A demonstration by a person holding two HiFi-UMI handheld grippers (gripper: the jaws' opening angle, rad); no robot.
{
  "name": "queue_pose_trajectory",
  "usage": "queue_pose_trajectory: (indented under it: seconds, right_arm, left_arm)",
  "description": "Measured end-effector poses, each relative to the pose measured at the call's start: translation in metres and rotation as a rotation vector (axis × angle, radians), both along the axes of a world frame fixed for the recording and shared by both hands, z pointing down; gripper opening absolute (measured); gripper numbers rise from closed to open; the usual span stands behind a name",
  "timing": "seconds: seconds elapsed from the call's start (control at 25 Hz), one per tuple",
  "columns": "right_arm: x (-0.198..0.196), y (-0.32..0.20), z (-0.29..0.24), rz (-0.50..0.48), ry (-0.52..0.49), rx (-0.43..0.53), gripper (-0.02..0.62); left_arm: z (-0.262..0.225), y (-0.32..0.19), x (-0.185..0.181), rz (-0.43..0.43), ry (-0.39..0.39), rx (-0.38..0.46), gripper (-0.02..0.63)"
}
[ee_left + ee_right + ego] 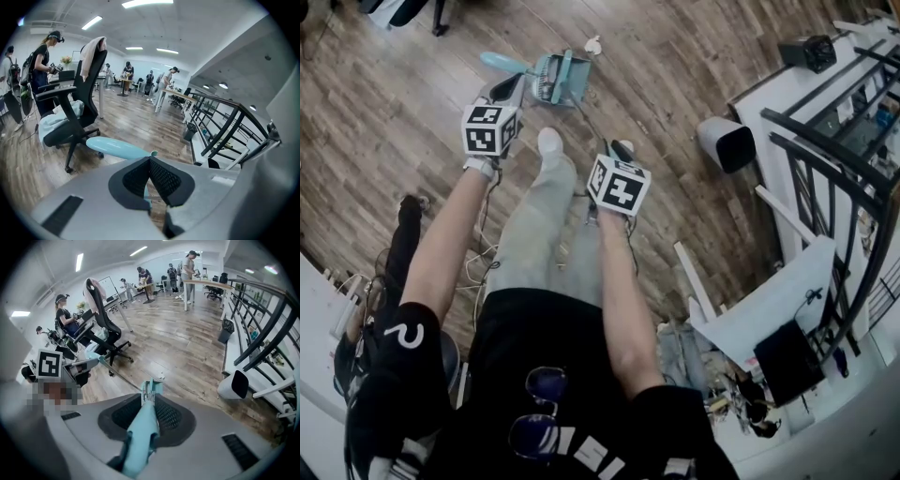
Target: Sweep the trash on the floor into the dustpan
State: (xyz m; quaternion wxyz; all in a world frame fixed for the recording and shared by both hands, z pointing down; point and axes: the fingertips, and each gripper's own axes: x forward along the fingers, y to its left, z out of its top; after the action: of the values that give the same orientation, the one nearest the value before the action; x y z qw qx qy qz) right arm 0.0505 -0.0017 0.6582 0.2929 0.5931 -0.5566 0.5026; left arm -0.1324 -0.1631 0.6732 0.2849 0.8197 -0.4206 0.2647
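A teal dustpan (558,77) stands on the wood floor ahead of my feet, and a white scrap of trash (593,44) lies just beyond it. My right gripper (619,147) is shut on the dustpan's teal handle (140,437). In the right gripper view the handle runs between the jaws down to the pan's toothed top (150,389), with the trash (161,377) beside it. My left gripper (508,89) is shut on the broom. The broom's light-blue grip (117,147) sticks out past the closed pads (161,178). Its brush end is hidden by the pan.
My leg and white shoe (549,141) stand between the two grippers. A white bin (727,142) and a black railing (834,169) line the right side. A black office chair (75,126) is to the left. Several people work at desks farther back.
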Motion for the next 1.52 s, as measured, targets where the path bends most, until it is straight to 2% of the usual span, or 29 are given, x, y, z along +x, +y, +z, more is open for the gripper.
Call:
queue_pose_trajectory:
  seconds: [0.56, 0.72, 0.88, 1.16, 1.52]
  right_arm:
    - [0.064, -0.006, -0.022, -0.048, 0.053, 0.039, 0.084]
    - [0.087, -0.027, -0.032, -0.068, 0.076, 0.075, 0.084]
    - [0.102, -0.055, -0.025, -0.142, 0.097, 0.086, 0.084]
    - [0.121, -0.071, 0.007, -0.242, 0.133, -0.023, 0.084]
    - [0.138, -0.003, 0.027, -0.243, 0.082, -0.136, 0.084]
  left_arm:
    - [0.000, 0.004, -0.004, -0.087, -0.038, -0.008, -0.002]
    - [-0.001, 0.004, -0.004, -0.130, -0.056, -0.015, -0.002]
    - [-0.002, 0.007, -0.002, -0.179, -0.059, -0.018, -0.003]
    - [-0.016, 0.015, 0.016, -0.206, -0.032, 0.012, -0.002]
    - [-0.021, 0.023, 0.036, -0.212, -0.029, 0.015, -0.002]
